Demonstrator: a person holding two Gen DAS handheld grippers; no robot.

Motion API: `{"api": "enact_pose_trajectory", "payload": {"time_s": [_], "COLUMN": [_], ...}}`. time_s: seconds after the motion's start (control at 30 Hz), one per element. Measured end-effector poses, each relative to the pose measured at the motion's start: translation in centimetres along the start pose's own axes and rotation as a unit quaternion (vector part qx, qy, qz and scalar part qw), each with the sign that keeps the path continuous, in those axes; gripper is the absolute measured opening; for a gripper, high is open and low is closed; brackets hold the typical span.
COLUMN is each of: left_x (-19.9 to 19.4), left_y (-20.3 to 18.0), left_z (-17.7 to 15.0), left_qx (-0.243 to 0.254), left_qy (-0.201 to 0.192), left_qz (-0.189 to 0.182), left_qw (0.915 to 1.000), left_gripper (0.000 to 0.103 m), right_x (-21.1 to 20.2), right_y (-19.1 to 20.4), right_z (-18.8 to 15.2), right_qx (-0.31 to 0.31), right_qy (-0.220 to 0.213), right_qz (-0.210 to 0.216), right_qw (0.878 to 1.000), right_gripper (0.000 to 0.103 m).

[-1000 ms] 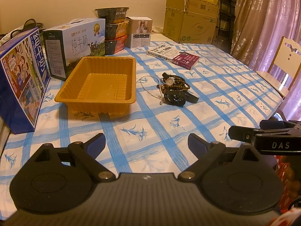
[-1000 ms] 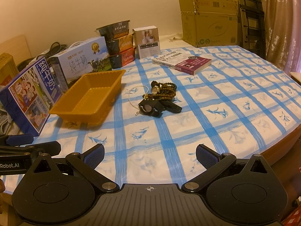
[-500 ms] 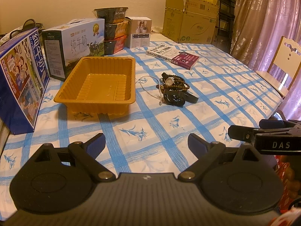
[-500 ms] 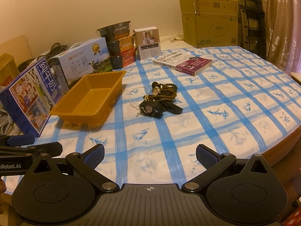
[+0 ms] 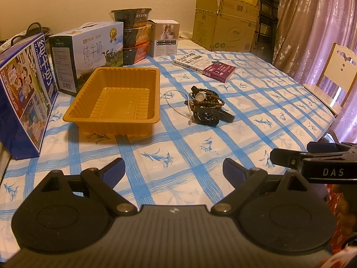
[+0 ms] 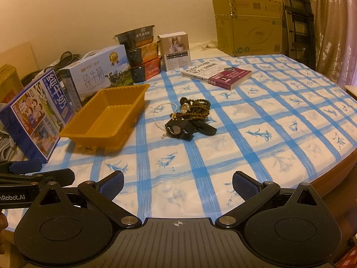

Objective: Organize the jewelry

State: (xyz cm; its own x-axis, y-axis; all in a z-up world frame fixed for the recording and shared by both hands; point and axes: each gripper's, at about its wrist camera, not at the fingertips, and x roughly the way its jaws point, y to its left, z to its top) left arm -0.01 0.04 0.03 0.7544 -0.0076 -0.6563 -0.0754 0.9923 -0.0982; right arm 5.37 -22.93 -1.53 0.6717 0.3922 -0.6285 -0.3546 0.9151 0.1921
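A pile of jewelry lies on the blue-checked tablecloth: brown bead bracelets, a small watch, a black watch and a thin white cord necklace. An empty orange plastic tray stands just left of the pile; it also shows in the right wrist view. My left gripper is open and empty above the table's near edge. My right gripper is open and empty, also near the front edge, well short of the jewelry.
Milk cartons, a blue box and stacked food bowls line the left and back. A book lies behind the jewelry. A cardboard box stands at the far end; a chair at right.
The right gripper has moved slightly forward toward the jewelry. The left gripper has hardly moved. Both stay open.
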Motion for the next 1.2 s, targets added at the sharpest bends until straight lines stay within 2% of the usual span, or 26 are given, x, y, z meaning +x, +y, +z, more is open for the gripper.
{"api": "enact_pose_trajectory", "payload": {"time_s": [0.67,1.03,1.2], "left_x": [0.7,2.2,3.1], "left_y": [-1.3,-0.1,1.0], "left_z": [0.4,0.4,0.6], "left_qx": [-0.001,-0.012,-0.021], "left_qy": [0.002,0.006,-0.001], "left_qz": [0.0,-0.012,-0.002], "left_qw": [1.0,0.9998,0.9998], "left_gripper": [0.094,0.093,0.093], "right_x": [0.2,2.0,3.2], "right_y": [-0.1,-0.4,-0.7], "right_z": [0.1,-0.1,-0.3], "right_qx": [0.001,0.004,0.0], "right_qy": [-0.001,0.005,0.002], "right_qz": [0.001,-0.002,-0.004], "right_qw": [1.0,1.0,1.0], "right_gripper": [0.103,0.103,0.103]}}
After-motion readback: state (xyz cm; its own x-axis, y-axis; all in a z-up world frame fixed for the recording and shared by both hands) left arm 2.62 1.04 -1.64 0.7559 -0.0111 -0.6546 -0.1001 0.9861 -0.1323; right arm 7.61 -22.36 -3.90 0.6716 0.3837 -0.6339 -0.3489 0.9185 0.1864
